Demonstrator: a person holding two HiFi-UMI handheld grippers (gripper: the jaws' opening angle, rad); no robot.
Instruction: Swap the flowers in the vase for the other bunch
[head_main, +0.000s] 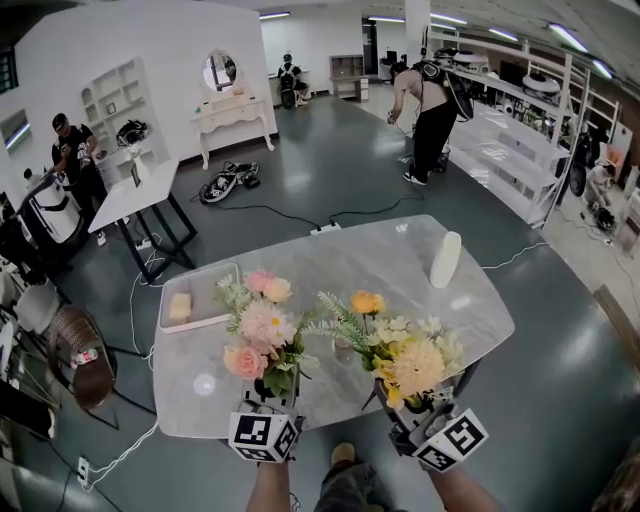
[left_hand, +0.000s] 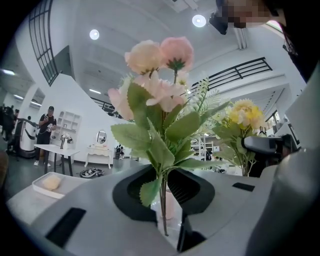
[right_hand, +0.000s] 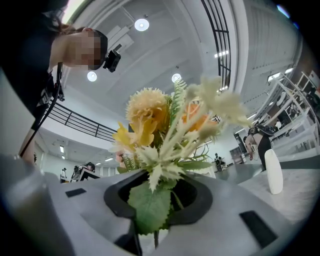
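Both bunches are held upright over the near edge of the marble table (head_main: 400, 250). My left gripper (head_main: 268, 398) is shut on the thin green stems of the pink bunch (head_main: 258, 325). In the left gripper view the stems (left_hand: 164, 207) run down between the jaws and the pink blooms (left_hand: 160, 55) rise above. My right gripper (head_main: 415, 405) is shut on the stems of the yellow bunch (head_main: 405, 355), whose leaves and blooms (right_hand: 150, 125) fill the right gripper view. A tall white vase (head_main: 445, 258) stands alone at the table's far right; it also shows as the white vase (right_hand: 272, 170) in the right gripper view.
A white tray (head_main: 205, 285) holding a yellow block (head_main: 180, 306) lies on the table's left end. A woven chair (head_main: 80, 355) stands left of the table. Cables cross the grey floor beyond. People stand far off by a white side table (head_main: 135, 195) and shelving (head_main: 520, 150).
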